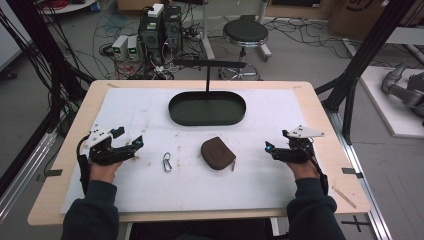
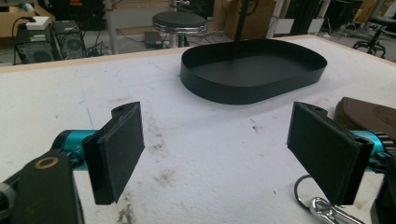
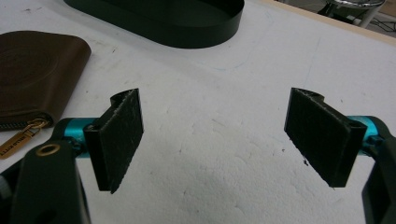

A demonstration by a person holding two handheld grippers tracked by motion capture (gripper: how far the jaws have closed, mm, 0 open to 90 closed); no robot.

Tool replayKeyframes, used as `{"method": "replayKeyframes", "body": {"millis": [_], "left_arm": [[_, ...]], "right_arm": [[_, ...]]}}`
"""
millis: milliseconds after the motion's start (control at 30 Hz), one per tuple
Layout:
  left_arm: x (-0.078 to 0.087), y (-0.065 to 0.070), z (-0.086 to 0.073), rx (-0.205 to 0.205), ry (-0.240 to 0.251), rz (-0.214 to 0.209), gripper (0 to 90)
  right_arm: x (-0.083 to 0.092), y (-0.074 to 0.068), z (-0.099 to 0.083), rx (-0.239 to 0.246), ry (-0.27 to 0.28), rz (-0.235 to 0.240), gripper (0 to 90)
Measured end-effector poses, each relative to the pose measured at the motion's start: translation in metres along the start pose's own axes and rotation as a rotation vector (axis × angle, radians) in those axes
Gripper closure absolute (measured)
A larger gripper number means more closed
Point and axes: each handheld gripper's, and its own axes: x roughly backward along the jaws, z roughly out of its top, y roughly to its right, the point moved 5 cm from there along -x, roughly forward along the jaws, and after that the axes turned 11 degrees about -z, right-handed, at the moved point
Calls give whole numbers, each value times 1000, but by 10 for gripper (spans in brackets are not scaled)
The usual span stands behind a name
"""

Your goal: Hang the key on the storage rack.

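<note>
Sitting beyond both grippers: black oval tray (image 1: 207,108), empty, likely awaiting items. Lying between them, ungrasped: brown zip pouch (image 1: 218,152), then metal carabiner (image 1: 167,162). Resting wide-jawed, gripping nothing: left gripper (image 1: 131,139), right gripper (image 1: 270,148).

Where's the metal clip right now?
In the high view, the metal clip lies on the white mat, between the left gripper and the brown pouch.

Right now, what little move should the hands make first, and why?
Probably slide the left gripper toward the metal clip. Its jaws are open with nothing in them, and the clip lies loose on the white mat just beside it. The brown pouch sits nearer the right gripper, also open.
</note>
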Motion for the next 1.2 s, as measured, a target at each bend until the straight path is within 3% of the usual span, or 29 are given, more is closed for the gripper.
{"method": "replayKeyframes", "body": {"millis": [233, 467, 533, 600, 733, 800, 867, 900, 967, 1200], "left_arm": [[-1, 7, 0, 12, 1, -23, 219], [-11, 22, -1, 4, -35, -91, 319], [-15, 27, -2, -2, -42, -108, 319], [-21, 31, -5, -7, -56, -116, 256], [-31, 40, -9, -16, -98, -139, 265], [-35, 44, -12, -23, -125, -157, 289], [-38, 47, -16, -24, -164, -170, 430], [-40, 48, -18, -25, -182, -175, 430], [-42, 49, -21, -20, -213, -190, 516], [-49, 53, -30, 2, -289, -221, 601]], "right_arm": [[4, -5, 2, 13, 8, -3, 200], [2, -5, 2, 12, 2, 1, 200], [2, -5, 1, 11, 2, 1, 200], [2, -4, 1, 14, 2, 3, 200], [2, -4, 1, 13, 3, 3, 200], [2, -5, 1, 13, 0, 0, 200], [2, -6, 1, 15, -2, 1, 200], [2, -6, 1, 15, -2, 1, 200], [1, -5, 0, 19, -5, 0, 201], [1, -4, -1, 13, -8, 3, 200]]}}
